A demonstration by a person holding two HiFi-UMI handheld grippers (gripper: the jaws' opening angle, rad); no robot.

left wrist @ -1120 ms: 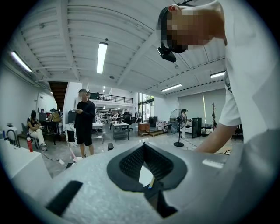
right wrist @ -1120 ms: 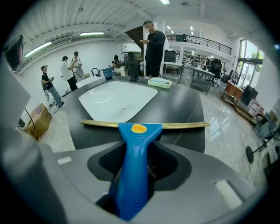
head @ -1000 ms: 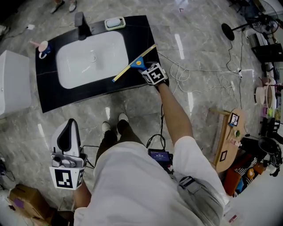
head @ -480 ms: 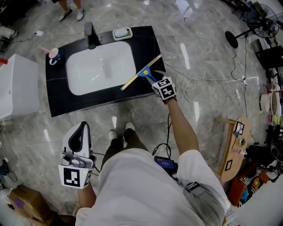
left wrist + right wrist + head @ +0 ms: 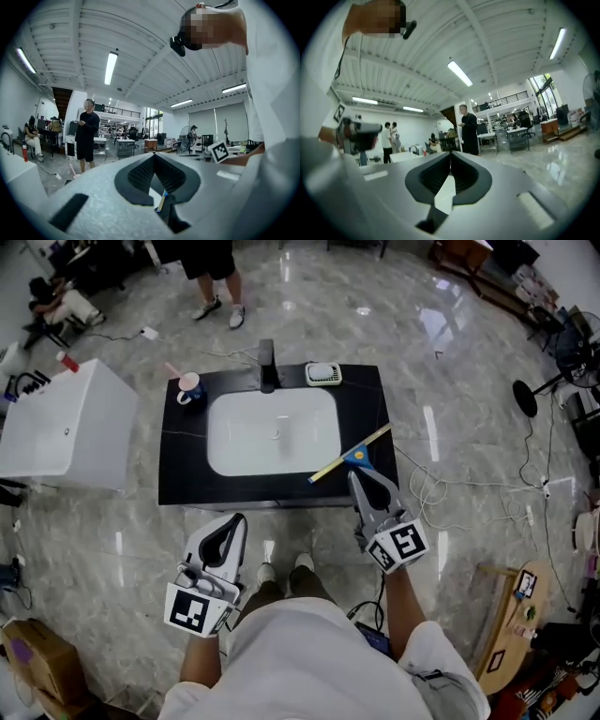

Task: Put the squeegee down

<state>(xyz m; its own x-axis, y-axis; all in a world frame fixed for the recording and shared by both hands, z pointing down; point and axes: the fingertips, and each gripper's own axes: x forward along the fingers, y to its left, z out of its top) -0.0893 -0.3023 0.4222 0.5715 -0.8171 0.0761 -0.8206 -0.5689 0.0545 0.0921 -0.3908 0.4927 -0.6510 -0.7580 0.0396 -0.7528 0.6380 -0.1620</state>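
my right claw (image 5: 360, 483) is clenched and empty. its jaws have just been closing, and in the right gripper view they meet at the tip (image 5: 450, 155) with nothing caught between them. my left claw (image 5: 235, 520) is clenched and empty too. it is held level beside my left hip, and only the room shows past it.

the squeegee (image 5: 352, 454) lies on the black worktop (image 5: 180, 470), at the right front corner of the white sink (image 5: 272, 432). its long yellow blade runs diagonally, with the far end toward the worktop's right edge and the near end at the basin's rim. the blue handle points back at me. my right claw hangs just short of that handle, apart from it, so i judge the putting-down done.

if i had to lift it again, i'd take the blue handle close to where it joins the blade, not the blade itself. it looks light and stiff along its length, with a thin, soft wiping edge that a hard pinch could crease. the blade is long, so a grip far down the handle would probably let it swing. the glossy worktop may let it slide if nudged.
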